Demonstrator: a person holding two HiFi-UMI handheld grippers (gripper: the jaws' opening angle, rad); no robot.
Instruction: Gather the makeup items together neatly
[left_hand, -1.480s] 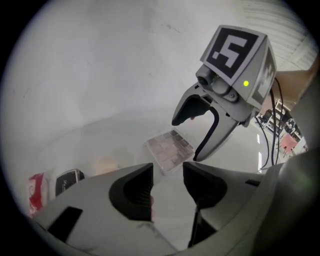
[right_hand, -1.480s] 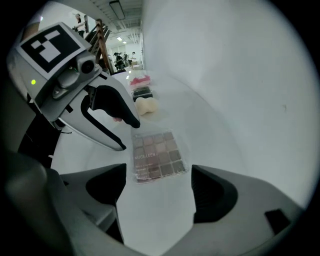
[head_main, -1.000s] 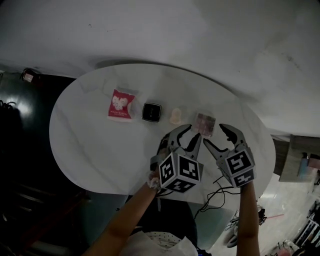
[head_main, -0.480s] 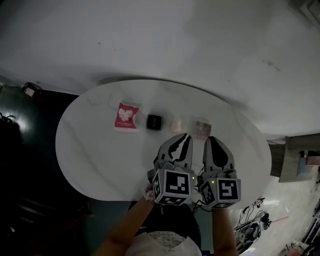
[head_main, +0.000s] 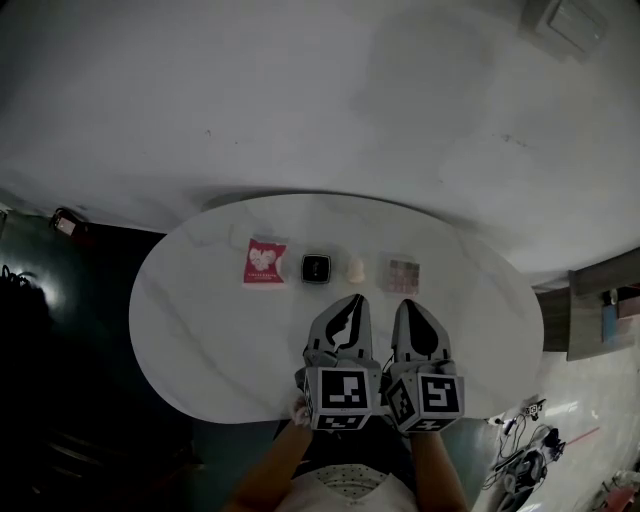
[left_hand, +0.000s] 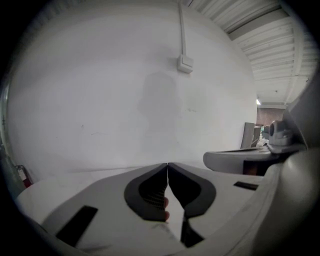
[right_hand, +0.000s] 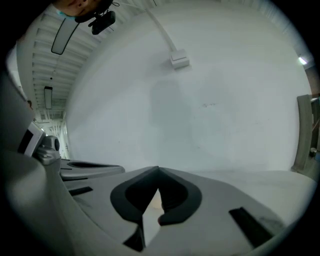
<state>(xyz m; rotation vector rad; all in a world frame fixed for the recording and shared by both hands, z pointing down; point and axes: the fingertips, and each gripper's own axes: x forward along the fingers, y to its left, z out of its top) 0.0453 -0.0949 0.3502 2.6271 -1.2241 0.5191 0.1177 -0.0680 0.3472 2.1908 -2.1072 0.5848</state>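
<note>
Four makeup items lie in a row on the white oval table (head_main: 200, 330): a red packet (head_main: 264, 262), a black square compact (head_main: 316, 268), a small beige piece (head_main: 355, 269) and a pinkish palette (head_main: 404, 275). My left gripper (head_main: 352, 300) (left_hand: 167, 164) and right gripper (head_main: 410, 305) (right_hand: 158, 169) hover side by side over the table's near half, just short of the row. Both have just been closing and now stand shut with nothing between the jaws. Both gripper views look at the white wall, and the items are hidden there.
A white wall with a small switch box (left_hand: 185, 63) (right_hand: 179, 60) rises behind the table. Dark floor lies to the left, with a small red object (head_main: 65, 222). Cables (head_main: 530, 460) lie on the floor at the lower right.
Both grippers went from open to shut, rose and drew back from the palette end of the row. They now sit close together, pointing more level.
</note>
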